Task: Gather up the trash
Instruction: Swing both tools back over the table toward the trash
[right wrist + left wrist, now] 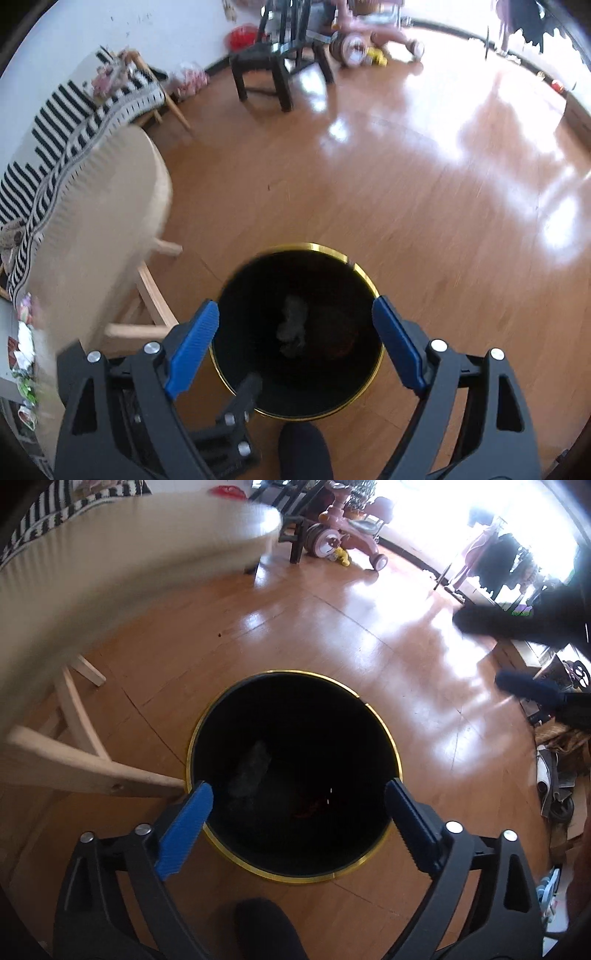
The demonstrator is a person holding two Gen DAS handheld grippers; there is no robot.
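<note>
Lower centre of both frames: black bin [293, 775] sits directly below both tongs, left tongs [298, 797] and right tongs [295, 317] spread, empty. Grey wad [293, 325] lies inside; neither nearer.

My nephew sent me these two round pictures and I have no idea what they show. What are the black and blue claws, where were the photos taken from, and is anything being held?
There is no robot here. A person carries two clamp tools, and a wide-angle camera on each looks forward along its two blue-padded fingers. One picture comes from the left hand-held gripper, the other from the right hand-held gripper. Both are open and hold nothing. Below them, on the wooden floor, stands a black trash bin with a gold rim; a crumpled grey piece lies inside. A cream chair stands beside the bin.
</note>
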